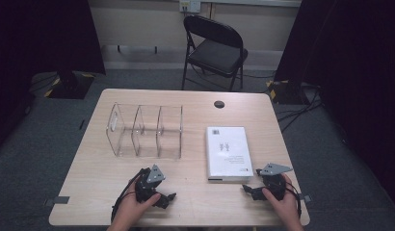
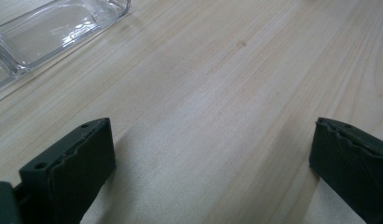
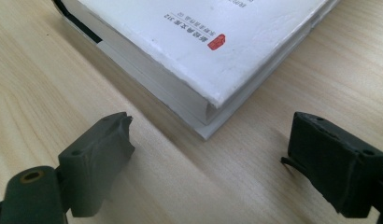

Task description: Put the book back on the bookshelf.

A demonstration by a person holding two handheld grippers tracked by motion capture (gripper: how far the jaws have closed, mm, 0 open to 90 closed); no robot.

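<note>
Lying flat on the desk (image 1: 89,163), the white book (image 1: 228,152) had its long axis running away from the person, its near corner just ahead of the right gripper (image 3: 208,154), whose fingers (image 3: 103,154) stood wide apart and empty. That gripper was clearly the nearer. The left gripper (image 2: 208,158), fingers likewise apart, sat near the clear divided organizer (image 1: 145,131).

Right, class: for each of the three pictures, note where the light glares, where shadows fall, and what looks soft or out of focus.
High view: even light on the table, dark curtains at both sides, faint sheen on the clear acrylic organizer. Left gripper view: bright glare on the organizer, soft shadows beside the jaws. Right gripper view: the white book casts a shadow along its edge; its far print is blurred.
</note>
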